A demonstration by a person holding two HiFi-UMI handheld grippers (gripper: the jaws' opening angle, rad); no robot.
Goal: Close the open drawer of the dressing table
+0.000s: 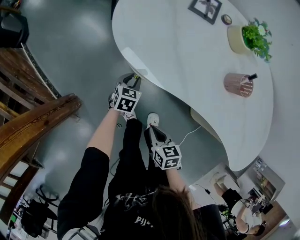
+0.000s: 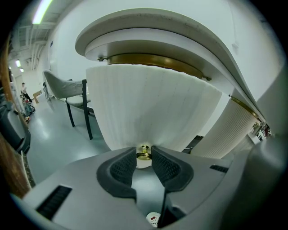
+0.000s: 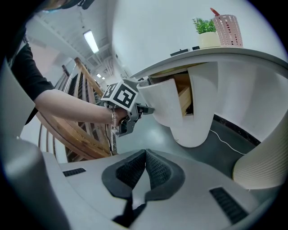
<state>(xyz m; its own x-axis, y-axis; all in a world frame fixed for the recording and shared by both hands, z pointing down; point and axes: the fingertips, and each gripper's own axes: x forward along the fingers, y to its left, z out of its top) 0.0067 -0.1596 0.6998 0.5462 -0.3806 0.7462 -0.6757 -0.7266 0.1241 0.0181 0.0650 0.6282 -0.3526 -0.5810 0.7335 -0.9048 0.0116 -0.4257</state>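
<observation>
The dressing table (image 1: 187, 61) has a white curved top. Its drawer (image 3: 164, 105) stands pulled out, with the wooden inside (image 3: 184, 96) showing under the top. The white ribbed drawer front (image 2: 153, 108) fills the left gripper view. My left gripper (image 2: 143, 152) is shut on the drawer's small brass knob (image 2: 143, 151), one pad on each side. From above, the left gripper (image 1: 127, 89) sits at the table's near edge by the knob (image 1: 136, 76). My right gripper (image 1: 157, 133) hangs lower, clear of the table. The right gripper (image 3: 145, 153) is shut with nothing in it.
A potted plant (image 1: 251, 37), a pink pen holder (image 1: 239, 84) and a picture frame (image 1: 205, 8) stand on the tabletop. A wooden stair rail (image 1: 33, 126) runs at the left. A white cable (image 1: 187, 136) lies on the grey floor. A chair (image 2: 67, 92) stands beyond the drawer.
</observation>
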